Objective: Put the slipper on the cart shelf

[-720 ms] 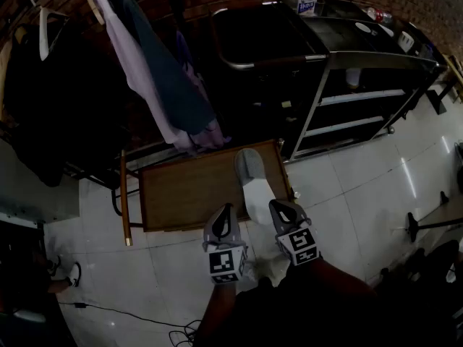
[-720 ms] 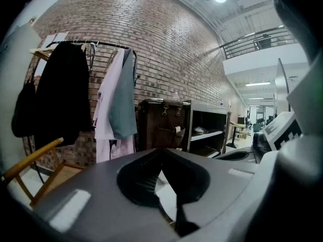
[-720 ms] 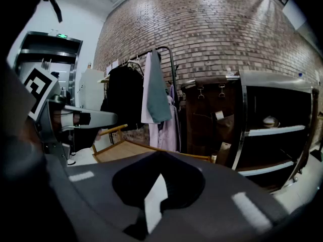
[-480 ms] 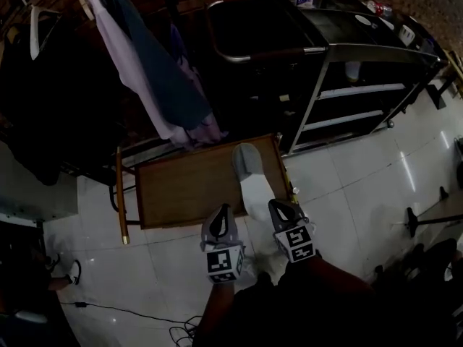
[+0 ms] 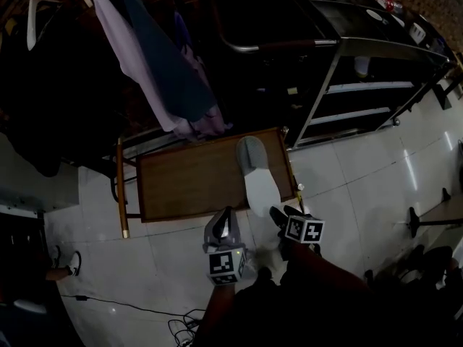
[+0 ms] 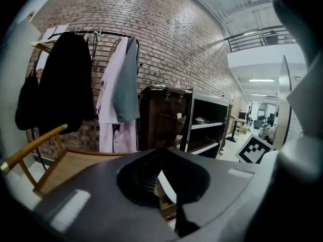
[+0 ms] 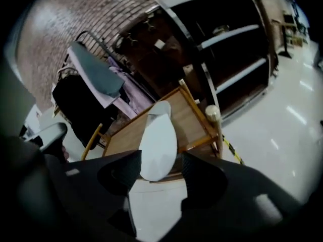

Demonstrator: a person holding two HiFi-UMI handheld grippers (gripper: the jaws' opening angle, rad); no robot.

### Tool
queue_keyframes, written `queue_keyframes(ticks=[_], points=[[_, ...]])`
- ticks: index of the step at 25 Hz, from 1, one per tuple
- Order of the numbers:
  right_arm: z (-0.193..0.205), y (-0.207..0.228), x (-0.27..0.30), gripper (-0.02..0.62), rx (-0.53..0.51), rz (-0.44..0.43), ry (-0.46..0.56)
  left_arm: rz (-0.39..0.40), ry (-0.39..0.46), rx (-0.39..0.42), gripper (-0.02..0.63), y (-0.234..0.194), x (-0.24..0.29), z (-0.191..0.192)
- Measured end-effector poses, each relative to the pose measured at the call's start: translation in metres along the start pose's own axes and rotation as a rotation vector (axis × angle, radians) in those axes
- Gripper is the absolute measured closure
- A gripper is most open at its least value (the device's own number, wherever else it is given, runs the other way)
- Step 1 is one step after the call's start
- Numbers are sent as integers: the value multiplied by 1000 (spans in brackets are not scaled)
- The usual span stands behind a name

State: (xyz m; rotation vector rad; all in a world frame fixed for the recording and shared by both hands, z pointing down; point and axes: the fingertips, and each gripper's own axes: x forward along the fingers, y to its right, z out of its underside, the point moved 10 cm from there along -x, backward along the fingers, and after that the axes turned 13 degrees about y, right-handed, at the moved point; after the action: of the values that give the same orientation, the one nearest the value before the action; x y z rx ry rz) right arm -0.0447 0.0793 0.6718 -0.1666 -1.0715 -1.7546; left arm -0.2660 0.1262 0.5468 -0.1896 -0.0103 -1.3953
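My right gripper (image 7: pixel 160 160) has its jaws spread. The slipper's (image 7: pixel 157 135) heel shows in the gap, with neither pad on it. Over the last half second this gripper has rolled, so its marker cube now faces up, but the slipper has not shifted. It lies flat on the low wooden cart's (image 5: pixel 181 183) top, toe toward the hanging clothes (image 5: pixel 166 78), heel just past the near edge. My left gripper (image 6: pixel 161 153) has its jaws pressed together on nothing. I judge the slipper released and placed, so only backing away remains.
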Motion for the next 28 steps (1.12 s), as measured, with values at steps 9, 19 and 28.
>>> queue_keyframes(ticks=[9,19,28], points=[[22,12,25,321,363,5,-59,6,-23,1,588,0,-6,6],[19,1,38,483,288,-29,-49,-36,-32,-1,589,-8,-16,2],[-8,-37,9,554,49,-118,92,-14,-1,5,588,-6,-17,-2]])
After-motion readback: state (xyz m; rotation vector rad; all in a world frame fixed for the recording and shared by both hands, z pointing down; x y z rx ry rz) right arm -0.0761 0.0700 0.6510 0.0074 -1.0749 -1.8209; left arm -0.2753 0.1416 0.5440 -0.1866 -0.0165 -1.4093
